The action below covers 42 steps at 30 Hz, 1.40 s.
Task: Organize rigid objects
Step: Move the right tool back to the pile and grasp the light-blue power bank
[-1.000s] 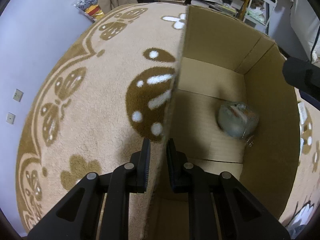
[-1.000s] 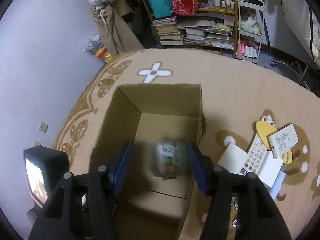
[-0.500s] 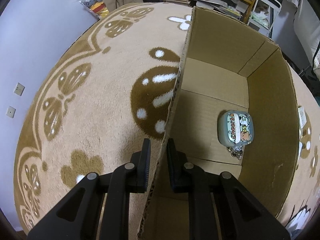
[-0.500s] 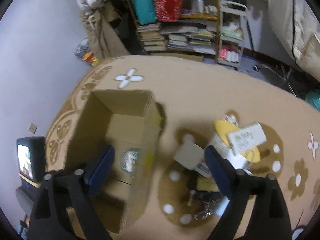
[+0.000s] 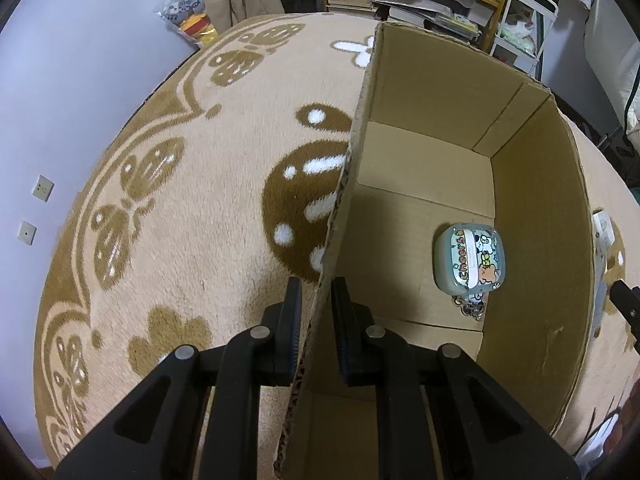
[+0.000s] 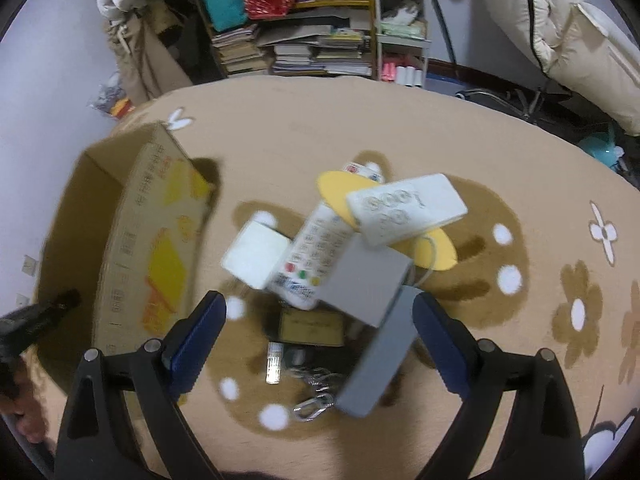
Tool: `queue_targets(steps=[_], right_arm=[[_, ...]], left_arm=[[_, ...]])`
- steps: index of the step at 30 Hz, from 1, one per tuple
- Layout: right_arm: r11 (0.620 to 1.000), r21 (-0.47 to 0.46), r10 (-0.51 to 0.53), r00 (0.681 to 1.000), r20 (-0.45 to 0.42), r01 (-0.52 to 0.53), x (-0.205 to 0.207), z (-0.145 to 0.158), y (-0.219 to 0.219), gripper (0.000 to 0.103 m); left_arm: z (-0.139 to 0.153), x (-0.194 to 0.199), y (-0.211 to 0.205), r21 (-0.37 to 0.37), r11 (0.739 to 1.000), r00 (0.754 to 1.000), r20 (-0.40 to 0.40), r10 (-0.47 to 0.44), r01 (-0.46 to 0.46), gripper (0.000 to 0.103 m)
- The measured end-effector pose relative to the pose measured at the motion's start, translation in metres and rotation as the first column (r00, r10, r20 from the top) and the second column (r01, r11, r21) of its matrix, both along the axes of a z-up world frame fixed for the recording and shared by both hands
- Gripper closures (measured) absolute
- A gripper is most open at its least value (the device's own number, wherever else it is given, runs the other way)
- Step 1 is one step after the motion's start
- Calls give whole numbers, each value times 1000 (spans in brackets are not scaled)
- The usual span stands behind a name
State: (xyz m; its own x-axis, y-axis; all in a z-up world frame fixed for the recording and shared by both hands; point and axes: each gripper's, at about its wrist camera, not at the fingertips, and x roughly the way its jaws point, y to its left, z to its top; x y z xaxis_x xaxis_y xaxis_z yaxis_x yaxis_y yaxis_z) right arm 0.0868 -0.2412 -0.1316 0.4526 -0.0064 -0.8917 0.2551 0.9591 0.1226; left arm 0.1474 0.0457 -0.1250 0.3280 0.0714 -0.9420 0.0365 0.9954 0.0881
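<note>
My left gripper (image 5: 316, 300) is shut on the left wall of an open cardboard box (image 5: 532, 208), one finger on each side. A pale green cartoon case with a keychain (image 5: 470, 258) lies on the box floor. My right gripper (image 6: 320, 336) is open and empty above a pile on the carpet: a white remote (image 6: 308, 256), a white calculator-like slab (image 6: 404, 208), a yellow oval piece (image 6: 340, 190), a white square block (image 6: 256, 254), a grey box (image 6: 368, 280), a grey bar (image 6: 380, 356), a dark card (image 6: 312, 326) and a metal clip (image 6: 316, 400). The box (image 6: 156, 240) stands left of the pile.
A tan carpet with brown patterns (image 5: 168, 208) covers the floor. Shelves with books and bags (image 6: 304, 40) stand at the back. A pale wall with sockets (image 5: 40, 188) is on the left. A white padded item (image 6: 560, 36) is at the right rear.
My right gripper let go of the cartoon case into the box, then swung right from over the box to over the pile. My left gripper has kept its hold on the box wall.
</note>
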Motion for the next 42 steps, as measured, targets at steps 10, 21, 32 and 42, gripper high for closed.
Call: queue_targets(steps=[10, 21, 32, 42], right_arm=[[998, 2, -69, 996, -54, 70, -6, -34, -25, 4], [995, -5, -104, 989, -104, 104, -13, -57, -40, 36], [991, 37, -125, 984, -123, 130, -29, -66, -44, 39], [993, -8, -119, 986, -119, 119, -27, -70, -35, 64]], left_arm=[[2, 0, 0, 5, 1000, 1000, 0, -5, 5, 90], [3, -1, -2, 8, 1000, 1000, 3, -4, 4, 90], [4, -2, -2, 8, 1000, 1000, 6, -6, 6, 90], [5, -2, -4, 17, 1000, 1000, 7, -14, 14, 90]])
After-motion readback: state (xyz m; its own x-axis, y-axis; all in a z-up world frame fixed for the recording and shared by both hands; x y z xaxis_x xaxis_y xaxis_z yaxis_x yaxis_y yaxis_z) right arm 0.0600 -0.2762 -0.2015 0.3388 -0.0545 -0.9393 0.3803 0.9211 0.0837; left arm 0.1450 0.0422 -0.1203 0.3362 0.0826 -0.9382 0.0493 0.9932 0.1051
